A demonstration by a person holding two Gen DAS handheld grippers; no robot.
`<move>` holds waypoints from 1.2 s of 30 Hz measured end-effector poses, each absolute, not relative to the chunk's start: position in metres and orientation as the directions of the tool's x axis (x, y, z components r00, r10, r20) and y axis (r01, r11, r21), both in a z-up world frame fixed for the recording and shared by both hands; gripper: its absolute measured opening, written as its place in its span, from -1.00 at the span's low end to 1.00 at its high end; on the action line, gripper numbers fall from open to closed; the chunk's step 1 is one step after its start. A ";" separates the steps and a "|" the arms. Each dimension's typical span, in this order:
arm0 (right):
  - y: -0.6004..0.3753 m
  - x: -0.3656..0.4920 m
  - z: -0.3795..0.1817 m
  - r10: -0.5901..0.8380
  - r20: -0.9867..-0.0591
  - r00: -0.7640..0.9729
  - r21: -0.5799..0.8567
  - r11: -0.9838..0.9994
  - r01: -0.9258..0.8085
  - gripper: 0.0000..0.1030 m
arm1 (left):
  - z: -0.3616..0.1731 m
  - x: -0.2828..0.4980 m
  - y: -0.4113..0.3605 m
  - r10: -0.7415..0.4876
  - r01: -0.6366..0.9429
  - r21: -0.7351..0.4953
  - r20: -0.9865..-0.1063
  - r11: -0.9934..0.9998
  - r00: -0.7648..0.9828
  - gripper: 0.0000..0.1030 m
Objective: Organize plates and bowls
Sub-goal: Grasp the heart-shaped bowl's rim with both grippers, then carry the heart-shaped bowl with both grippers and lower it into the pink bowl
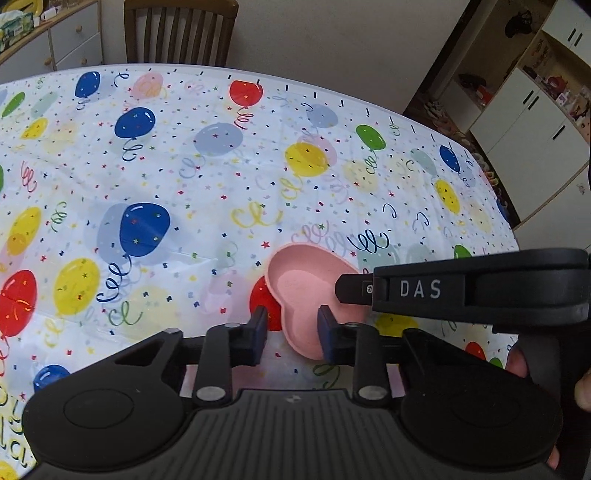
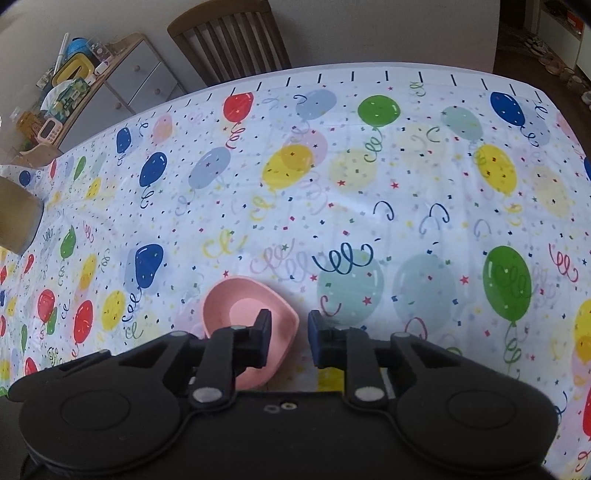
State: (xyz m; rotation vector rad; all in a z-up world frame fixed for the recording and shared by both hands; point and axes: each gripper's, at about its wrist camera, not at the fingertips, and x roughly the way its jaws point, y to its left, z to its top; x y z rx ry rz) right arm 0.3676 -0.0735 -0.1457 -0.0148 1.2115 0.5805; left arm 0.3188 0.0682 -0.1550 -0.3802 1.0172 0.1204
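A pink heart-shaped bowl (image 1: 306,288) (image 2: 240,306) lies on the balloon-print tablecloth (image 1: 221,177) near the table's front. My left gripper (image 1: 292,321) straddles the bowl's left wall: one finger stands outside over a red balloon, the other inside the bowl, jaws narrow and shut on the wall. My right gripper (image 2: 289,328) straddles the bowl's right wall the same way, its left finger inside and its right finger outside, shut on it. In the left wrist view the right gripper (image 1: 343,290) reaches in from the right over the bowl.
A wooden chair (image 1: 177,33) (image 2: 229,40) stands at the table's far edge. A sideboard with drawers (image 1: 55,40) (image 2: 110,85) is at the back left, white cabinets (image 1: 535,110) at the right. A brown object (image 2: 18,218) sits at the table's left edge.
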 end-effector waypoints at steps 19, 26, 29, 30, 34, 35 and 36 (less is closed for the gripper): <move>-0.088 0.337 -0.114 0.399 -0.876 0.273 0.255 0.861 -0.440 -0.94 | -0.121 0.289 0.053 -0.114 -0.229 -0.264 -0.850 0.937 0.514 -0.77; -0.103 0.303 -0.083 0.403 -0.864 0.301 0.255 0.867 -0.428 -0.94 | -0.089 0.257 0.040 -0.146 -0.166 -0.268 -0.840 0.949 0.523 -0.77; -0.112 0.286 -0.071 0.407 -0.860 0.307 0.265 0.871 -0.413 -0.94 | -0.077 0.240 0.034 -0.154 -0.145 -0.264 -0.840 0.954 0.520 -0.77; -0.114 0.279 -0.067 0.406 -0.861 0.306 0.268 0.874 -0.404 -0.94 | -0.073 0.234 0.033 -0.159 -0.137 -0.266 -0.840 0.954 0.519 -0.77; -0.120 0.251 -0.052 0.399 -0.858 0.322 0.266 0.884 -0.385 -0.93 | -0.060 0.211 0.028 -0.180 -0.109 -0.272 -0.837 0.956 0.516 -0.77; -0.123 0.244 -0.049 0.399 -0.858 0.324 0.269 0.885 -0.380 -0.93 | -0.058 0.205 0.027 -0.188 -0.101 -0.278 -0.835 0.955 0.517 -0.77; -0.124 0.237 -0.046 0.397 -0.858 0.326 0.267 0.887 -0.377 -0.93 | -0.055 0.199 0.026 -0.195 -0.093 -0.282 -0.833 0.955 0.517 -0.77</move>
